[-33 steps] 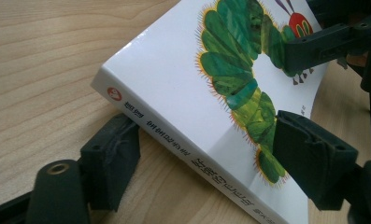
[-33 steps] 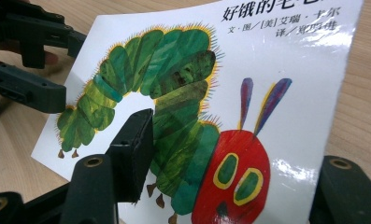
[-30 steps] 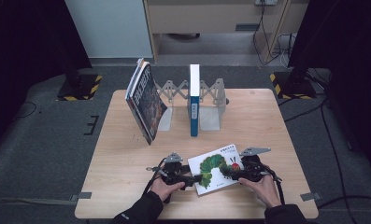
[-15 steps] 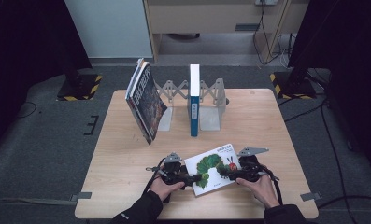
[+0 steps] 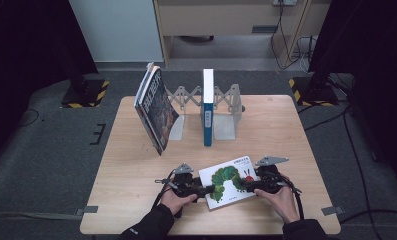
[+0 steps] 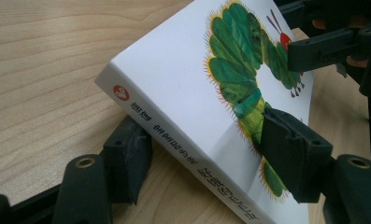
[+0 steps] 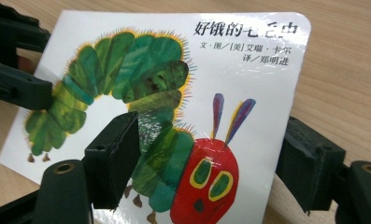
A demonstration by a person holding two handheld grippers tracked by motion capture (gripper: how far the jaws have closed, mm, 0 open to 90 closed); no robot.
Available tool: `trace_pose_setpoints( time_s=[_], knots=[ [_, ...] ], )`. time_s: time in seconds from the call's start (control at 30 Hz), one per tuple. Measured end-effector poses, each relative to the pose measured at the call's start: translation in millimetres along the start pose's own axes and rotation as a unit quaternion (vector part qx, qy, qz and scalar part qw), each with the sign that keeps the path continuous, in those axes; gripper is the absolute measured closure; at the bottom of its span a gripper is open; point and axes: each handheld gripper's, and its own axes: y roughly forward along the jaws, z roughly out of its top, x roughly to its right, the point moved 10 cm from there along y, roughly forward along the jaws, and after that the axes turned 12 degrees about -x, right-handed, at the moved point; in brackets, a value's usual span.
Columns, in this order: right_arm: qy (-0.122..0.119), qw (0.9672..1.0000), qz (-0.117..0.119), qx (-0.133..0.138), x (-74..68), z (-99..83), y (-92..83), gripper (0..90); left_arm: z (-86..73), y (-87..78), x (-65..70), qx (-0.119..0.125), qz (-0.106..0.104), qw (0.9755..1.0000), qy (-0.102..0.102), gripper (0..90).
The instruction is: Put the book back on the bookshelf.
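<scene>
- Nearest the camera, a person's two forearms come in over the front edge of a pale wooden bench [image 5: 136, 200], each hand holding a black two-jawed claw.
- Between them, on the bench near its front edge, lies the picture book [image 5: 229, 184]: a white cover with a green caterpillar and its red face, cover up.
- At the spine side, the left claw [image 5: 202, 190] has one pad low against the spine and the other on the cover. Its jaws have just been closing with the book between them. Whether they press yet I cannot tell. It looks like a bid to take over the hold.
- At the opposite edge, the right claw [image 5: 248, 186] has jaws that have just been opening. One pad hangs over the cover and the other stands clear of the book's edge, so its grip is slack, probably handing the book across.
- Farther back, an accordion-style book rack [image 5: 226, 102] stands at the far side, there to keep books upright.
- A slim blue book [image 5: 207, 107] stands upright in it.
- Left of that, dark books [image 5: 156, 112] lean at a slant against the rack's end.
</scene>
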Motion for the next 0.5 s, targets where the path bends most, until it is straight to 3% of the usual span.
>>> trace_pose_setpoints(
  time_s=[0.17, 0.23, 0.3, 0.5],
  knots=[
    [0.003, 0.9998, -0.018, -0.001, 6.5, -1.5, 0.4, 26.7, -0.2, -0.1, -0.3, -0.001, 0.003, 1.0000, 0.002, 34.5],
    [0.003, 0.9995, -0.025, -0.018, 10.8, -6.7, 3.4, 26.4, -0.2, -0.1, -0.4, -0.001, 0.003, 1.0000, 0.001, 34.9],
    [0.012, 0.9992, -0.019, -0.033, 11.2, -11.8, 7.2, 25.0, -0.2, -0.2, -0.4, -0.001, 0.003, 1.0000, 0.001, 34.9],
    [0.022, 0.9993, -0.008, -0.028, 8.9, -11.4, 8.6, 27.1, -0.3, -0.3, -0.1, -0.001, 0.006, 1.0000, 0.001, 35.0]
  ],
)
